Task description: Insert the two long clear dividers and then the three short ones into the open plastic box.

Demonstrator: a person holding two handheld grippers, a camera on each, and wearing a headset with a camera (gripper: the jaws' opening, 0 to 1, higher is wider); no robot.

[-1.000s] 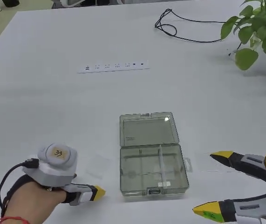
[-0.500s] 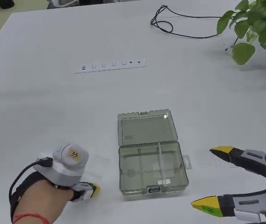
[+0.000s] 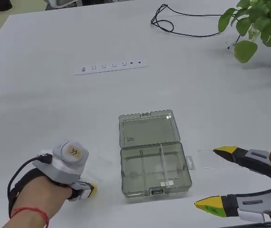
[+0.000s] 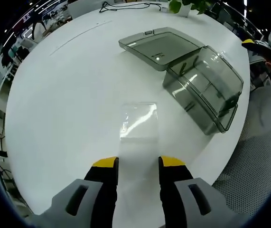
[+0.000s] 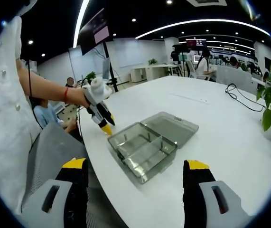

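The open plastic box (image 3: 154, 164) sits on the white desk (image 3: 54, 109) in front of the person, its lid (image 3: 148, 129) folded flat toward the far side. At least one clear divider stands upright inside the tray, running front to back; I cannot count the rest through the tinted walls.

The left hand-held gripper (image 4: 139, 163) is low over the desk to the left of the box, its yellow-tipped jaws slightly parted with nothing between them. Just ahead of them a loose clear divider (image 4: 137, 119) lies flat on the desk, apart from the jaws and from the box.

The right hand-held gripper (image 3: 216, 178) hangs to the right of the box with its jaws spread wide and empty. A second clear sheet (image 3: 210, 159), faint against the desk, lies beside the box's right wall, near the farther jaw tip.

Farther back lie a white power strip (image 3: 110, 67) and a looped black cable (image 3: 173, 23), with a green plant (image 3: 254, 23) at the far right corner.
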